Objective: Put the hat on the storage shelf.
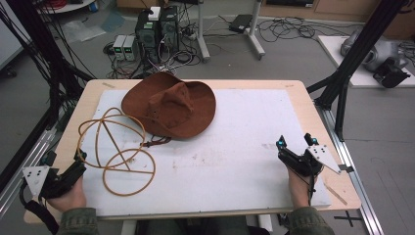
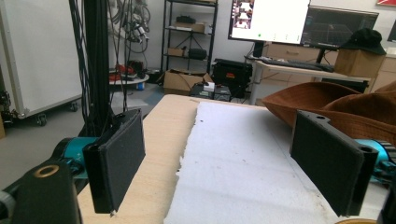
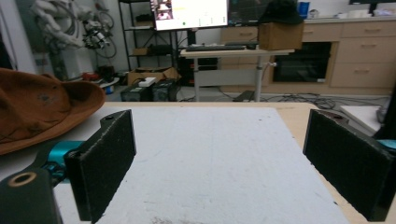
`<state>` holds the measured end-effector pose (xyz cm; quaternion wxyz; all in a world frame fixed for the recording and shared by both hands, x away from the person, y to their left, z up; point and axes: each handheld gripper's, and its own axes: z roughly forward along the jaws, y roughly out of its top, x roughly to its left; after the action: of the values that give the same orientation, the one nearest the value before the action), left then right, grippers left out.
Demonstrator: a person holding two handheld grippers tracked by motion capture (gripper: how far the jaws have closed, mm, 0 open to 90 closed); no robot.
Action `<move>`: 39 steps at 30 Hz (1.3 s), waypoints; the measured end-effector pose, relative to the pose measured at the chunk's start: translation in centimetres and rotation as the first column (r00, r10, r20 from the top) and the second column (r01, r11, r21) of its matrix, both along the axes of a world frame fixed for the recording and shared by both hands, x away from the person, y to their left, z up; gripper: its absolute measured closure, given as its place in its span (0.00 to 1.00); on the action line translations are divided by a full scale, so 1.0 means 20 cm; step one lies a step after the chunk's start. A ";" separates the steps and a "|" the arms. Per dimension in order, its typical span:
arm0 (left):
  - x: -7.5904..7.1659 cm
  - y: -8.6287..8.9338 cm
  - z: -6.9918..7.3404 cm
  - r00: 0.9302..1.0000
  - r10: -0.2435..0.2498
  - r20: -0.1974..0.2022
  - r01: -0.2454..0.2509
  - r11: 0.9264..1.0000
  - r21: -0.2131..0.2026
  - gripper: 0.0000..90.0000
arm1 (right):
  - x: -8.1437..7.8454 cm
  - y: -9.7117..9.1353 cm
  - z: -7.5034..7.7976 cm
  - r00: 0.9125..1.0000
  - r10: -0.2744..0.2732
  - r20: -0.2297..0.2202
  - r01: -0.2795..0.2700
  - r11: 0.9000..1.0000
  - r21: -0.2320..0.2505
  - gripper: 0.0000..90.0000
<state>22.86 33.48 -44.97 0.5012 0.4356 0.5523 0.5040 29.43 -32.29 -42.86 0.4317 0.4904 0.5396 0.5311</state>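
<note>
Both tongs, left (image 1: 80, 155) and right (image 1: 295, 140), gape empty; brown hat (image 1: 171, 105) lies crown-up, long axis crossways.

A brown hat (image 1: 171, 105) with a wide, floppy brim lies crown-up on the white foam sheet, at the far side of the table. Its crown is dented and creased, the brim wavy and curled up along the far edge. It sits well ahead of both pairs of fingers, touched by neither: far forward and to the right of the left gripper's fingers (image 1: 78, 155), far forward and to the left of the right gripper's fingers (image 1: 281, 143).

A wire stand (image 1: 119, 149) of thin tan hoops and rods lies tipped on the sheet, just ahead and right of the left fingers, its far loop reaching the hat's brim.
</note>
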 end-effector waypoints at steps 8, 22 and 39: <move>0.01 -0.01 0.00 1.000 -0.011 -0.002 0.011 1.000 0.011 0.20 | 0.07 0.03 0.07 0.997 0.073 -0.015 -0.074 0.997 -0.035 0.10; 0.02 -0.02 0.01 1.000 -0.014 0.008 0.013 0.999 0.031 0.20 | 0.22 0.11 0.17 0.992 0.122 -0.022 -0.123 0.992 -0.039 0.10; 0.02 -0.02 0.02 1.000 -0.020 0.008 0.020 0.999 0.038 0.20 | 0.50 0.38 0.31 0.944 0.328 -0.041 -0.330 0.942 -0.061 0.10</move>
<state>23.20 33.06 -44.64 0.5003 0.4482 0.5361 0.5112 39.47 -24.77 -36.72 0.3447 0.3865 0.6377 0.5701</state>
